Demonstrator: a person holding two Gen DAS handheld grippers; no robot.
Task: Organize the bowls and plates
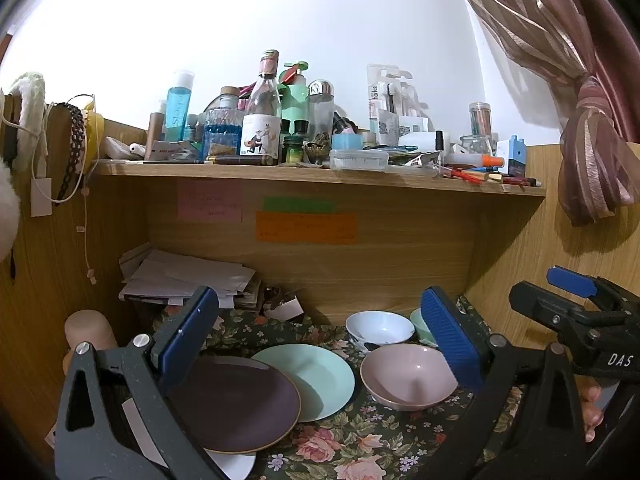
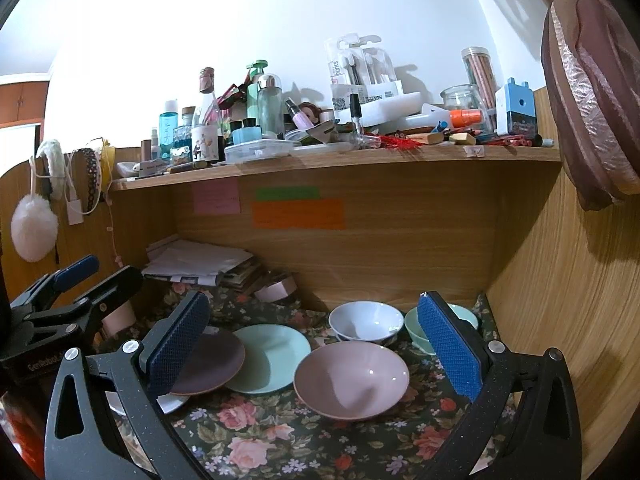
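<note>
A wooden desk alcove holds the scene, its tabletop (image 2: pixel 320 452) covered by a dark floral cloth, with a cluttered shelf (image 2: pixel 320 162) of bottles and jars above. On the cloth, toward the left edge, a dark purple plate (image 1: pixel 236 404) lies partly over a mint green plate (image 1: pixel 316 376) and over a white plate (image 1: pixel 236 465) beneath it. Right of them sits a pink bowl (image 2: pixel 352 380), empty and upright. Behind it, near the back wall, stands a white bowl (image 2: pixel 366 320), and just beside that, in the back right corner, a mint green bowl (image 2: pixel 416 330), partly hidden by a blue pad. The left hand-held gripper (image 1: pixel 320 332) hangs above the plates with its fingers wide apart, holding nothing. The right hand-held gripper (image 2: pixel 316 334) hangs above the pink bowl, likewise spread and empty.
</note>
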